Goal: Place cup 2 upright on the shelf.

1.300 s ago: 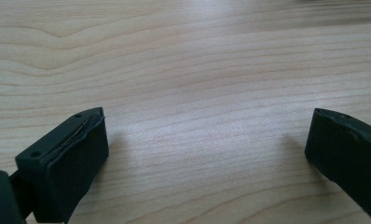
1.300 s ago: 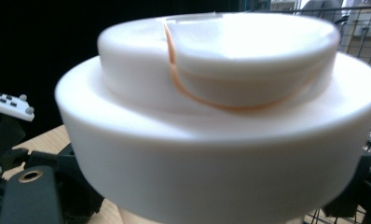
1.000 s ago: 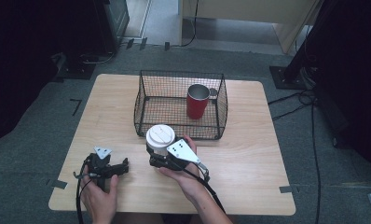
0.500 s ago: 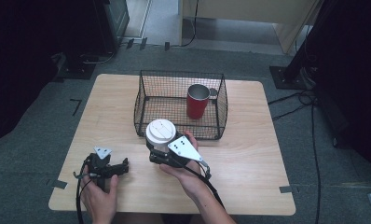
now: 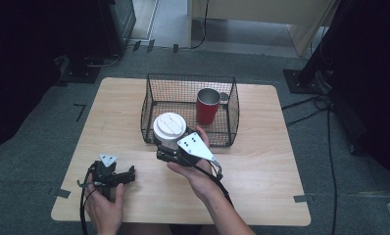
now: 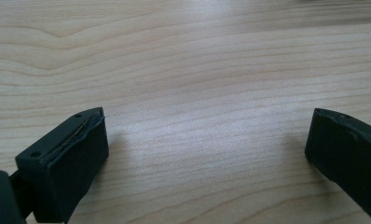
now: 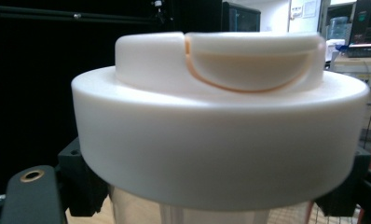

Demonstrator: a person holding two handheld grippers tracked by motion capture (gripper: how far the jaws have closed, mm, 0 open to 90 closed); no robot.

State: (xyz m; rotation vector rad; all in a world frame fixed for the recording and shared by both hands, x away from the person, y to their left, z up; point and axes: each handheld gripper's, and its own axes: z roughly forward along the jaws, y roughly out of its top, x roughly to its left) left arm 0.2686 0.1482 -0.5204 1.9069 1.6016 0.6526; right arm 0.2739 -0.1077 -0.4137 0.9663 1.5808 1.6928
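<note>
Tumbler (image 5: 169,128) with a white lid is clamped in the right gripper (image 5: 172,147), held above the wooden table (image 5: 261,166) just in front of the wire basket (image 5: 149,105). That basket's near wall stands directly beyond the tumbler. Inside the basket, toward its right side, a red mug (image 5: 207,106) stands upright with a silvery inside; the rest of the basket floor is bare. In the right gripper view the lid (image 7: 221,112) is thick, round and cream-white, with a raised top and a curved flap outlined in pale orange, and a shiny metal body (image 7: 137,210) shows beneath it between the black jaws. The left gripper (image 5: 115,177) sits low over the table near its front left corner, jaws apart with only wood grain between them.
</note>
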